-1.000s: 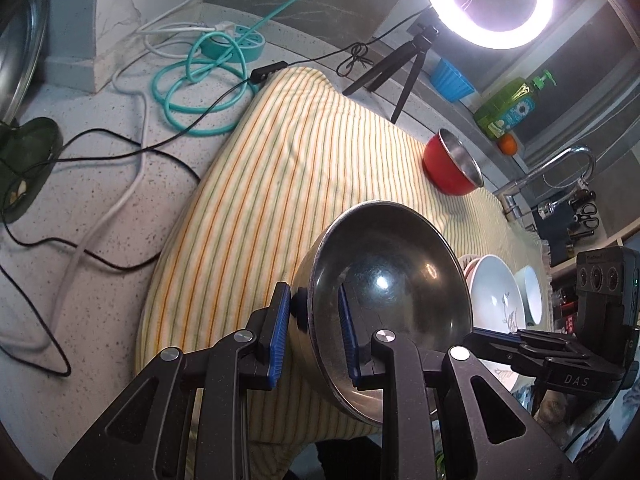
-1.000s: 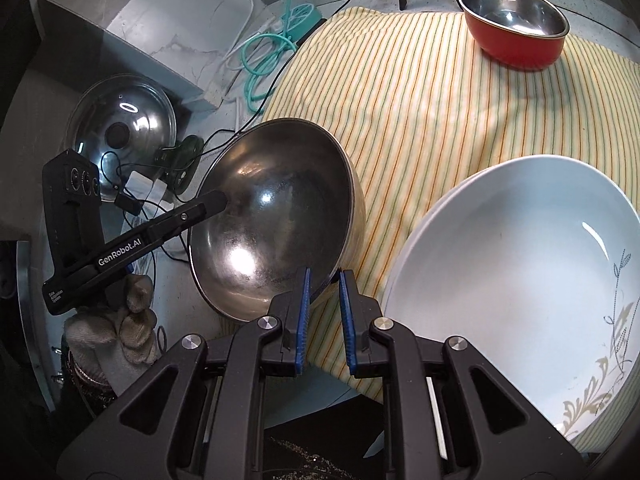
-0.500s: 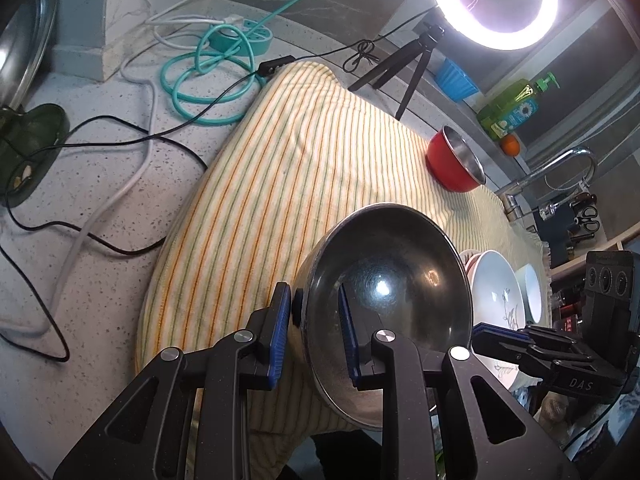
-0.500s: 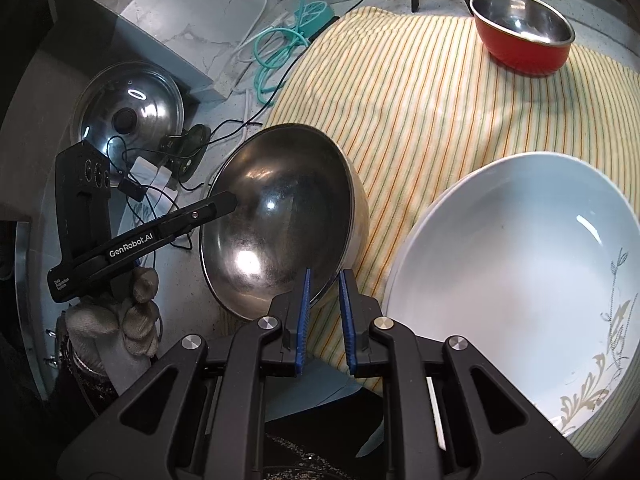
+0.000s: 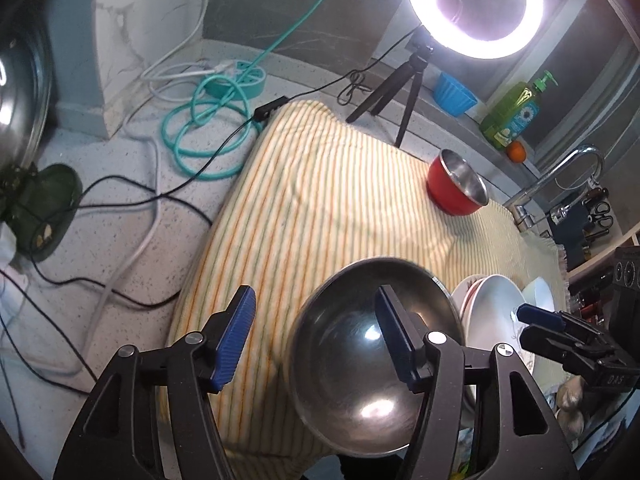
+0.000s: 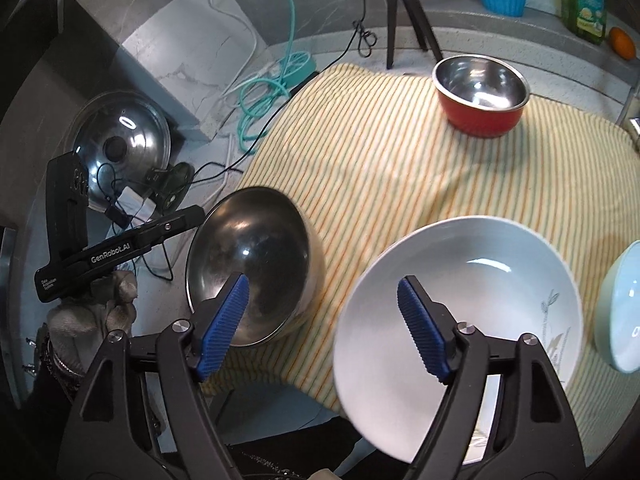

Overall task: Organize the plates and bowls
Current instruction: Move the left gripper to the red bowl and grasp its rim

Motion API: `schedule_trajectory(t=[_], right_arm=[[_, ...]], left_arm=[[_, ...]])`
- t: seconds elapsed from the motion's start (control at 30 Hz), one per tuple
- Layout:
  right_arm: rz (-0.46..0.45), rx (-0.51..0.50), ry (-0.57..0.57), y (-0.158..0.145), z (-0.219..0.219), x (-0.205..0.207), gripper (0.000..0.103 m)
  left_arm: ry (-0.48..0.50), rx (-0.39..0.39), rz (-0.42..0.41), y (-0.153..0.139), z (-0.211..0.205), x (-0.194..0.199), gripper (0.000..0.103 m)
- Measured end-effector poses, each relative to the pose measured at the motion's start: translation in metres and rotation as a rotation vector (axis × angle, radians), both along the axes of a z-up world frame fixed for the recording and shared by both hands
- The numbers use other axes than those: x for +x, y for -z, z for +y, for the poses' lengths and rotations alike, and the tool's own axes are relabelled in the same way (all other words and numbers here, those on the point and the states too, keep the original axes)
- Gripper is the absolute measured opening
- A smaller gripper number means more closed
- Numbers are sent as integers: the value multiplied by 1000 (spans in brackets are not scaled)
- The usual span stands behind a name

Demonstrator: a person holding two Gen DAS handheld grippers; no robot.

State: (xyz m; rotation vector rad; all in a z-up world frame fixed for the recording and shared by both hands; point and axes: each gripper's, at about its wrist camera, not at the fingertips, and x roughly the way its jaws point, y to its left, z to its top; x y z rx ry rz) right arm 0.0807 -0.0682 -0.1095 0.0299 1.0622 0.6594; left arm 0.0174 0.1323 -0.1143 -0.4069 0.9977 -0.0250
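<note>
Item one: large polished steel mixing bowl, empty, on the near edge of the yellow striped cloth over my speckled table. Beside it, white ceramic bowl with leaf motif, empty; pale blue bowl at right. Far side: red steel-lined bowl, empty. My left gripper and right gripper: fingers apart and opening, gripping nothing. Teal cable coil and tripod ring light lie behind.
</note>
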Motion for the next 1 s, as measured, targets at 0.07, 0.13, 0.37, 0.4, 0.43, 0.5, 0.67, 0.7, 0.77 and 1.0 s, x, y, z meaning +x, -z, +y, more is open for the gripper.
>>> schedule_trajectory(t=[0.07,0.13,0.37,0.4,0.43,0.5,0.67,0.7,0.77,1.0], right_arm=[[-7,4,24,-5,-8,8,80],[-13,13,54,-10,-18,17,80],[-61,35,175,-34,-61,55,80],[-67,35,195,-37,-67,62,80],[-70,39,209,-39,-72,68,80],[-69,50,235,-41,-83,83,80],[-34,84,270,-40,-101,117,80],[-27,87,274,-38,-104,123,80],[-12,90,275,-35,-106,135,80],[48,102,267,-15,-113,177,76]], left_arm=[[14,0,-15,-5,-6,6,61],[28,-5,-29,-10,-11,14,61],[71,-43,-62,-26,-34,50,61],[79,-53,-66,-28,-39,58,61],[84,-59,-69,-30,-42,64,61],[94,-70,-73,-32,-49,76,61],[115,-102,-67,-30,-71,113,61],[118,-107,-65,-30,-73,117,61],[129,-116,-55,-26,-82,130,59],[144,-155,0,-8,-106,176,46]])
